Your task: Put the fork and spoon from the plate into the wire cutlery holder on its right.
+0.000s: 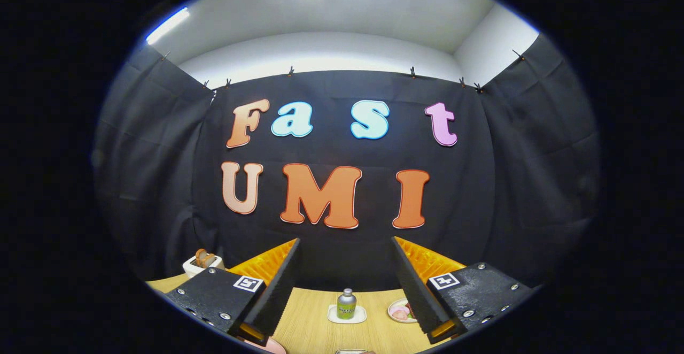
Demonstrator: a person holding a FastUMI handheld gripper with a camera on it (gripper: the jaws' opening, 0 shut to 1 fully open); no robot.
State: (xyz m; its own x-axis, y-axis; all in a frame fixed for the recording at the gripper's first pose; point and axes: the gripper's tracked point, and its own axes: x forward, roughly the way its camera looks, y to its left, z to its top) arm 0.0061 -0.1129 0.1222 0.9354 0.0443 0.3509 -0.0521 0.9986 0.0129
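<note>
We hold the gripper [344, 247] high and level over the wooden table [315, 322], its fingers spread wide with nothing between them. We cannot make out the fork, the spoon or the wire holder. A pink rim [270, 346] under the left finger may be the task's plate (too little shows to be sure). An empty, raised gripper fits either a reach to come or a drop just made, so we judge only that the view must tip down before anything is settled. Around us are a white tub [200, 264] beyond the left finger, a small dish of food [398, 311] by the right finger, and a green bottle [346, 305] ahead, between the fingers.
</note>
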